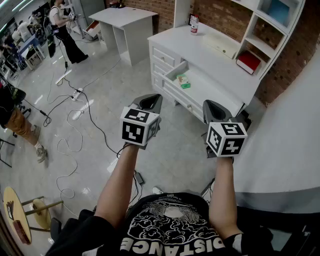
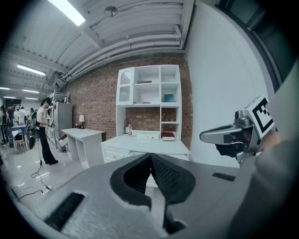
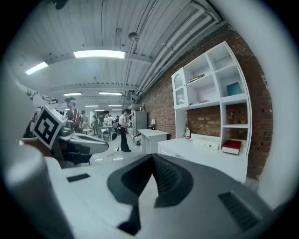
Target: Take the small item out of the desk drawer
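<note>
Though drawer (image 1: 175,71) gapes, green item (image 1: 183,81) too small to identify.

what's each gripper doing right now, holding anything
Left gripper: closed, fingers together, holding nothing.
Right gripper: closed, fingers together, holding nothing.

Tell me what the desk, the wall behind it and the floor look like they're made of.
Desk: likely painted wood or board, smooth matte white, with panelled drawer fronts. Wall: bare red-brown brick, rough, with mortar lines showing. Floor: hard, glossy grey, perhaps polished concrete or tile; it shows bright reflections.
</note>
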`<action>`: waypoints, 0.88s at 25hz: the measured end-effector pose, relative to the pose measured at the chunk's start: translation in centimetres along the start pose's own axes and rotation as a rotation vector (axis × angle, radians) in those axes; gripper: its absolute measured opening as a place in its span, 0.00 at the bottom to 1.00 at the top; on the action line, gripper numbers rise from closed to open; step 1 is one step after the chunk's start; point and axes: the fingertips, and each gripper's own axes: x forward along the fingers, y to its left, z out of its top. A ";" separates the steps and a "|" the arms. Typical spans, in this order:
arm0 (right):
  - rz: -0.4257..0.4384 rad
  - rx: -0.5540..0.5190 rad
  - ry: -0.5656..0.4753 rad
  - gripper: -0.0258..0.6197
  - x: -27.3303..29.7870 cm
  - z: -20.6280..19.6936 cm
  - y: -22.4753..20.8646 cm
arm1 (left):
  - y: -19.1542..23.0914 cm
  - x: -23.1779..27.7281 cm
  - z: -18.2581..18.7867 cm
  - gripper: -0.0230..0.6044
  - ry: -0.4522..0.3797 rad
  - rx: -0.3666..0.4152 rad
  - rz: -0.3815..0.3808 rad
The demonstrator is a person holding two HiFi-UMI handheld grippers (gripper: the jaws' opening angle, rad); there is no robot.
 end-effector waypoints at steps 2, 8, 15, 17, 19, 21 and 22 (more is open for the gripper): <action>-0.011 0.005 -0.006 0.04 0.0 0.2 0.2 | 0.1 0.0 0.0 0.05 0.001 0.008 -0.005; -0.047 0.011 -0.005 0.05 0.6 0.4 0.3 | 1.3 0.2 -0.4 0.05 0.009 0.014 -0.010; -0.054 0.013 0.006 0.12 1.9 0.8 1.4 | 3.5 0.2 -0.7 0.05 0.014 -0.009 0.006; -0.051 0.011 0.009 0.15 2.4 0.9 1.8 | 4.0 0.2 -0.6 0.05 0.012 -0.004 0.006; -0.045 0.010 0.011 0.19 2.9 0.9 2.2 | 4.5 0.1 -0.7 0.05 0.011 -0.002 0.008; -0.040 0.010 0.012 0.22 3.4 0.9 2.5 | 5.2 0.1 -0.7 0.05 0.011 0.002 0.012; -0.039 0.009 0.013 0.24 3.7 0.9 2.6 | 5.5 0.2 -0.7 0.05 0.012 0.005 0.014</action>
